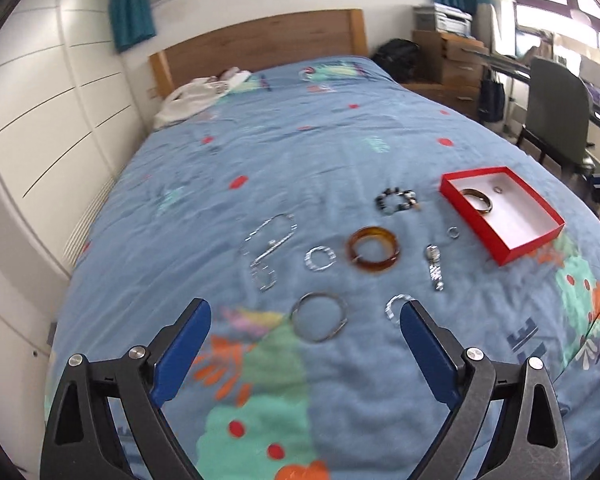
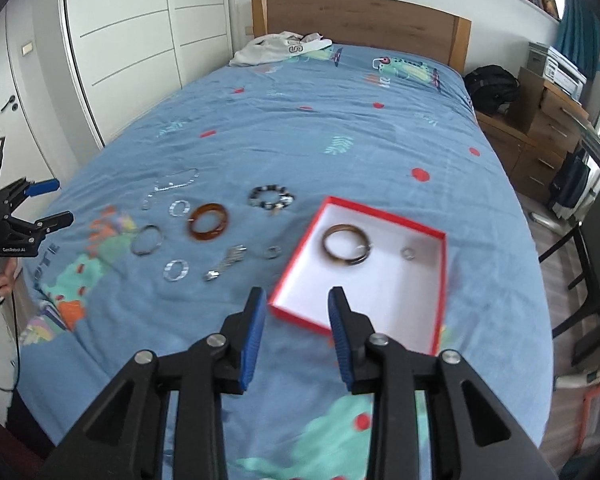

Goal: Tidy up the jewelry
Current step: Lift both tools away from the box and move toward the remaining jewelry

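Tools (image 2: pixel 296 296) apart, watch (image 2: pixel 225 268) long axis toward box (image 2: pixel 380 216)

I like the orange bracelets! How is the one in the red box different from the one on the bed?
The bangle in the box is thin and darker brown; the amber bangle on the bedspread is thick and brighter orange. One lies inside the red box, the other among loose jewelry. Both are round and lie flat.
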A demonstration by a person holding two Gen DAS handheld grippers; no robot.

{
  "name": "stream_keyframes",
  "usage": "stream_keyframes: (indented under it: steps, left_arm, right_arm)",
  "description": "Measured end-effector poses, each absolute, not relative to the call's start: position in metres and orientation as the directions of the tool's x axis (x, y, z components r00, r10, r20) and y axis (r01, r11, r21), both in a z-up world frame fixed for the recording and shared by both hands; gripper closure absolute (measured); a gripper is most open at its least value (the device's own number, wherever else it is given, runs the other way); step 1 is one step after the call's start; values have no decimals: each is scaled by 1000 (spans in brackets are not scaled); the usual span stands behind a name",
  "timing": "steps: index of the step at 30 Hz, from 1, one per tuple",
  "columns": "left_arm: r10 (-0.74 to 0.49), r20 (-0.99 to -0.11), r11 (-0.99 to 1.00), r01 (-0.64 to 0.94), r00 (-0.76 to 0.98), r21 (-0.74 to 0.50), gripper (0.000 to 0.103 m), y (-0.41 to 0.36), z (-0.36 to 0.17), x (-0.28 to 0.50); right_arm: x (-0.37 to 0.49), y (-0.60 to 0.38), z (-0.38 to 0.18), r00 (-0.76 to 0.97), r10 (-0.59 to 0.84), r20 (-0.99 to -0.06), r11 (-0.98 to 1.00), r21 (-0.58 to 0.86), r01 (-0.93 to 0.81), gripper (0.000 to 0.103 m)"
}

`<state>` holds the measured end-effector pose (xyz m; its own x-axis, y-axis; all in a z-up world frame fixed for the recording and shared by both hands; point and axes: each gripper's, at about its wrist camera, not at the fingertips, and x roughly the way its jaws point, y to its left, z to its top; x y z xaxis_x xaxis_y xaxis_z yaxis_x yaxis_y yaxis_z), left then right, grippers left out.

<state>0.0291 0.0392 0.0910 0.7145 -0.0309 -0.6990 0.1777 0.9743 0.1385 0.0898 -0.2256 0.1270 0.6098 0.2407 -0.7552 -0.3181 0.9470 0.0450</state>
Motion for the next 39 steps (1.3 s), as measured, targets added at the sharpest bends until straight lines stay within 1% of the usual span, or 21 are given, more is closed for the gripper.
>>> stream_keyframes:
  steps: [8,17,21,28,39]
  left_arm:
    - [-35,-689,990,118,724,74,8,76,79,2]
    - [-13,-701,994,86,713,68,8,93,58,-3]
    - [-7,-713,995,77,701,66,9,95,48,3]
    - [8,-747,997,47,664,53,8,94,22,23]
    - [7,-778,998,40,628,40,9,78,-9,48]
  right_arm:
    - [49,-187,133,653,237,-719,964,88,-252,72]
    - [50,-151,114,688,236,-686,971,137,-197,72]
    - [63,-138,96,684,224,-695,974,151,-166,72]
    - [86,-121,68,667,222,-711,975,151,-164,72]
    - [108,-123,25,634,245,-734,970,189,-155,72]
